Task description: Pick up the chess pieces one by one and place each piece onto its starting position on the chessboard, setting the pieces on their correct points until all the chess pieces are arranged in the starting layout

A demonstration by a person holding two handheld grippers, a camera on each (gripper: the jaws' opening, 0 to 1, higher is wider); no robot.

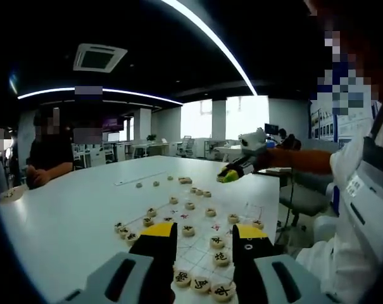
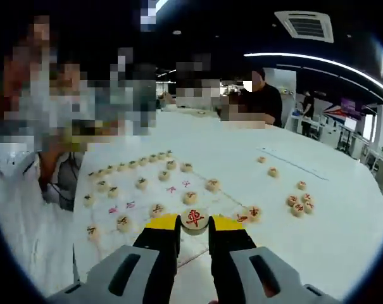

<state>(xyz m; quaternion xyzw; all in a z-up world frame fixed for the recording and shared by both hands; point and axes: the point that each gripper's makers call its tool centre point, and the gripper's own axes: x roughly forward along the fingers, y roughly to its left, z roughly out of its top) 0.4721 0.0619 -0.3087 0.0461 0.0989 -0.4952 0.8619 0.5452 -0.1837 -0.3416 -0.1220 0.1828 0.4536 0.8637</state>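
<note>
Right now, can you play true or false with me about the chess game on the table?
1. The right tool is squeezing a round chess piece with a red character. True.
2. The left tool is holding a piece too. False: its tips stand apart with nothing between them, above the chessboard.
3. The table is black. False: it is white.
4. Some pieces lie loose on the table off the board, like a small cluster. True.
5. The pieces are tall like towers. False: they are flat, round, light wooden discs.
</note>
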